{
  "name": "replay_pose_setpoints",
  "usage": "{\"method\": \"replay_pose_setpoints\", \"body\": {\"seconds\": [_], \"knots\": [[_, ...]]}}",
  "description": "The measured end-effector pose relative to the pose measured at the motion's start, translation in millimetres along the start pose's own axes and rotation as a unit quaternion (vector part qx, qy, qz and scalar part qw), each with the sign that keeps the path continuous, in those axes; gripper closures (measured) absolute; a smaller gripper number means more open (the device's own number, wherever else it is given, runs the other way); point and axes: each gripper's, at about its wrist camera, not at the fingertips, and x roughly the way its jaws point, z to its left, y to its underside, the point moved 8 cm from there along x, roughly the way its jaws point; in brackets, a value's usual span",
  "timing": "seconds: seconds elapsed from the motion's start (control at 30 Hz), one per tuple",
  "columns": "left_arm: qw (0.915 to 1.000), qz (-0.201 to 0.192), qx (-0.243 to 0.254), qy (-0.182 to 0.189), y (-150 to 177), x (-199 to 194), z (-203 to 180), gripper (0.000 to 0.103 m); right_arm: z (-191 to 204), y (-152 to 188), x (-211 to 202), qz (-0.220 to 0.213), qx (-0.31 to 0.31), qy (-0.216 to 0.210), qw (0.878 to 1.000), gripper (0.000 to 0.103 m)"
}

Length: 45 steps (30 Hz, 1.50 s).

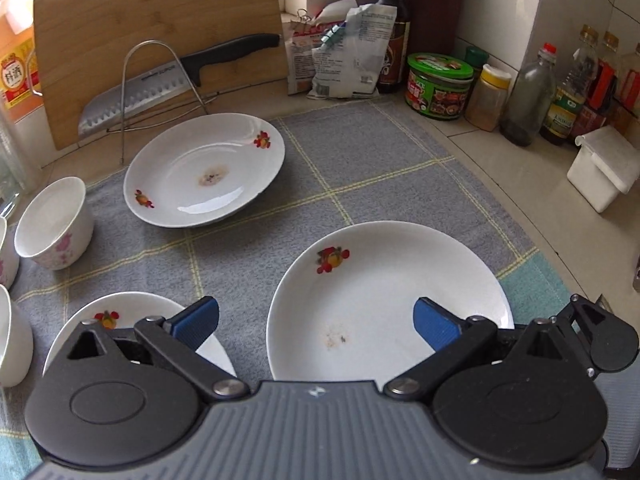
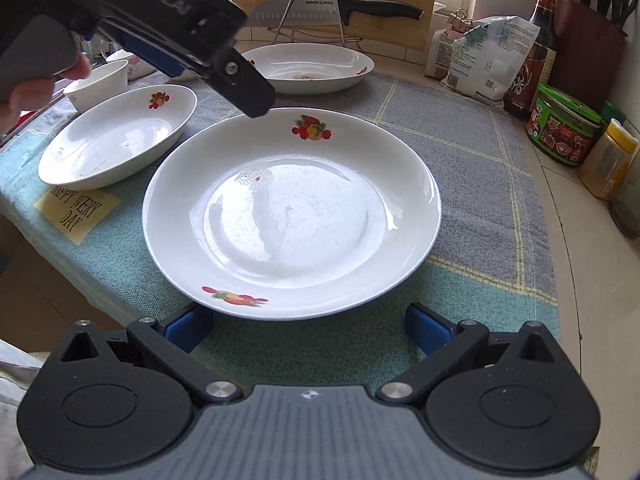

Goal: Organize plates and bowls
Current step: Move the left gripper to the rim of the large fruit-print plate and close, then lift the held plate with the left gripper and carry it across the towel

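Note:
Three white plates with fruit prints lie on a grey checked cloth. The near plate lies flat in the middle. A second plate lies to its left. A far plate rests tilted near the knife rack. White bowls stand at the left. My left gripper is open and empty, hovering over the near plate. It also shows in the right wrist view. My right gripper is open and empty at that plate's near rim.
A bamboo cutting board and a wire rack with a knife stand at the back. Bags, sauce bottles and jars line the back and right. A white box sits at the right. A yellow note lies on the cloth's front.

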Motion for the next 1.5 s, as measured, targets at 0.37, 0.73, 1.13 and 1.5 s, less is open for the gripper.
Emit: {"method": "replay_pose_setpoints", "body": {"seconds": [0.37,0.73,1.13,1.5], "knots": [[0.9959,0.06,0.041,0.053,-11,58,-18,0.001,0,0,-1,-0.007,0.004,0.003,1.0,0.0],[0.9857,0.112,0.092,0.086,-3,84,-27,0.0,2,2,-3,-0.023,0.004,0.005,1.0,0.0],[0.9816,0.114,0.117,0.1,-6,87,-23,0.0,3,3,-4,-0.033,0.005,0.006,0.999,0.0],[0.9729,0.115,0.16,0.122,-4,86,-22,0.0,3,-1,-1,-0.037,0.003,0.004,0.999,0.0]]}}
